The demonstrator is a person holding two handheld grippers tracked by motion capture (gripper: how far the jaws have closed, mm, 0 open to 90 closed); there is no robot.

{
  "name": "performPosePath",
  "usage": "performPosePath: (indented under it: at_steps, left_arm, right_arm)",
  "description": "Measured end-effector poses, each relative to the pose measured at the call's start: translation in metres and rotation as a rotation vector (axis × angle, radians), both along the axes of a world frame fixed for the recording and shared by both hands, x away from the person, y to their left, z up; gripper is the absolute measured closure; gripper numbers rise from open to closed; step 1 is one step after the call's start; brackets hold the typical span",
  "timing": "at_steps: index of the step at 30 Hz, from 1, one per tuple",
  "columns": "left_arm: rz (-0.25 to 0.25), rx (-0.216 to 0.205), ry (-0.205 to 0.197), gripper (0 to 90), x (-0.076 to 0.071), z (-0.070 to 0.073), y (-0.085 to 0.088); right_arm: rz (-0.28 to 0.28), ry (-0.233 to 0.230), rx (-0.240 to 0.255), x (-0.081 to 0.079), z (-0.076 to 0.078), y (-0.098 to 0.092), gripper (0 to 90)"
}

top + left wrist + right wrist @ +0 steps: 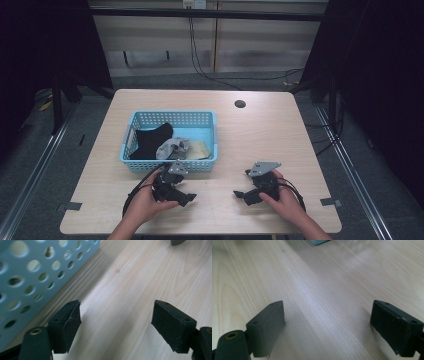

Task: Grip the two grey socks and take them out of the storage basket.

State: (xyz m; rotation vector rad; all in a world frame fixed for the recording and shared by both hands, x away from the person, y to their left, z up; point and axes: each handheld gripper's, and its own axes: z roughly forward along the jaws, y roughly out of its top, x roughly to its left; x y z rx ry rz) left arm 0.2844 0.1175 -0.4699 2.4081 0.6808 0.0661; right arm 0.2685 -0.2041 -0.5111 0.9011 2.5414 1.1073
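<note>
Both pairs of jaws are seen standing wide apart, and nothing is held between them. In the left gripper view, bare wood is framed between the black pads [65, 326], and the perforated wall of the blue basket [37, 277] is passed close on one side. In the right gripper view, only wood grain lies between the pads [265, 327].

From the high view, the left gripper [176, 192] is held low over the table [260, 130] near its front edge, just in front of the blue basket [207, 150]. The right gripper [252, 191] is held at the same front edge, well apart from the basket, toward the right side.

Out from there, the basket is found left of the table's middle. Three pieces of cloth are gathered inside it: a black sock [150, 140], a grey sock [172, 148] and a pale tan cloth [199, 149]. A small dark hole [240, 104] is noted near the far edge.

Nothing loose is left on the table top. By that showing, the gathering looks finished, unless the basket is only now to be emptied.
</note>
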Motion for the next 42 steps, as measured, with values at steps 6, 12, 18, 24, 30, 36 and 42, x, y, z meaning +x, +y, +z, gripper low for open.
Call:
performPosePath:
  at_steps: [6, 12, 18, 24, 30, 36, 42]
  left_arm:
    - [0.0, 0.059, 0.043, 24.5, 0.003, 0.015, 0.006]
    - [0.026, 0.083, 0.098, 24.9, 0.012, 0.033, 0.016]
    - [0.059, 0.118, 0.16, 25.0, 0.02, 0.048, 0.023]
    - [0.071, 0.133, 0.174, 25.1, 0.028, 0.066, 0.024]
    - [0.1, 0.146, 0.184, 25.2, 0.041, 0.08, 0.023]
    - [0.123, 0.157, 0.191, 25.2, 0.061, 0.09, 0.021]
    - [0.186, 0.153, 0.194, 25.5, 0.081, 0.093, 0.022]
  right_arm:
    - [0.0, 0.001, -0.002, 0.0, 0.0, 0.0, 11.8]
    - [0.0, 0.001, -0.002, 0.0, 0.0, 0.0, 11.8]
    - [0.0, 0.001, -0.003, 0.0, 0.0, 0.0, 11.7]
    - [0.0, 0.001, -0.002, 0.0, 0.0, 0.0, 11.7]
    - [0.0, 0.001, -0.002, 0.0, 0.0, 0.0, 11.7]
    - [-0.002, 0.002, -0.001, 0.0, 0.0, 0.0, 11.7]
    - [-0.001, -0.001, -0.001, 0.0, 0.0, 0.0, 11.7]
